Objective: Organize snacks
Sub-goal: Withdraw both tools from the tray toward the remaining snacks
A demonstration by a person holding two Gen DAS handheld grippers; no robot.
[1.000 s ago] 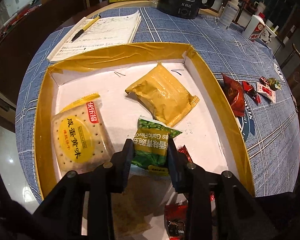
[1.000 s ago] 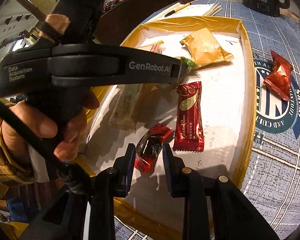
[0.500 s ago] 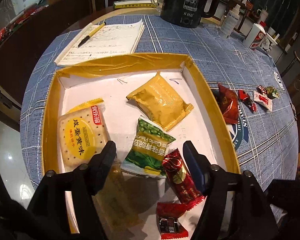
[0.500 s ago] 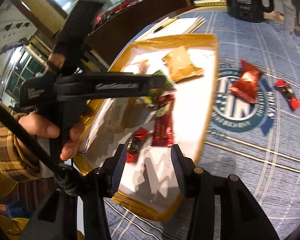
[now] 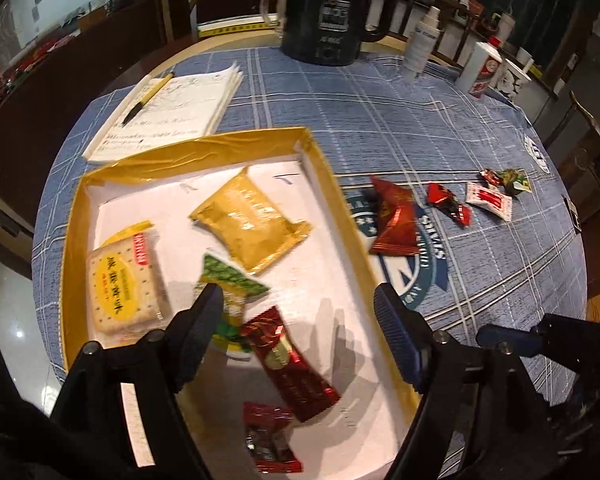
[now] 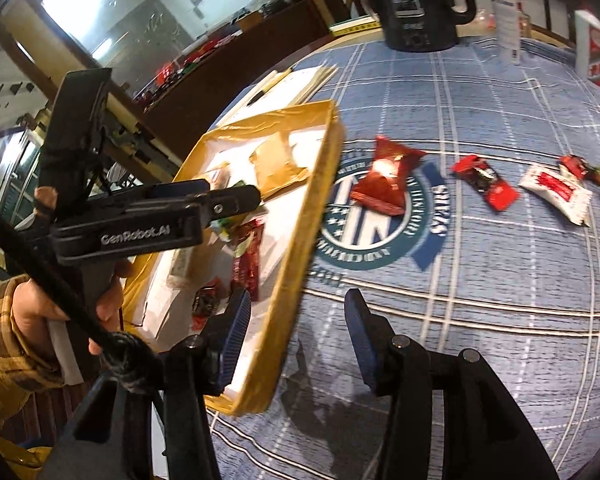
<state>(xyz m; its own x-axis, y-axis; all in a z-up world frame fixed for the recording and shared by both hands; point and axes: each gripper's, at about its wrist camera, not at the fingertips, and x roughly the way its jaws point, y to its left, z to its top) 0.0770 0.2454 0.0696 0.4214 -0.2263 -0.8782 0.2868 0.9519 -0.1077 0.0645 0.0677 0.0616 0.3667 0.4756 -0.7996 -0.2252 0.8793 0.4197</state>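
Above the yellow-walled tray (image 5: 328, 176), your left gripper (image 5: 298, 308) has just been opening and hangs released over the green packet (image 5: 228, 280) lying inside; your right gripper (image 6: 296, 320), also just opening and empty, straddles the tray's near wall. Loose snacks wait on the blue cloth: a red pouch (image 6: 388, 178), a small red candy (image 6: 484, 184), a white sachet (image 6: 556, 192). Swinging right too low could, I judge, catch that wall and shove the tray (the long red bar (image 5: 288, 364) sits close by)
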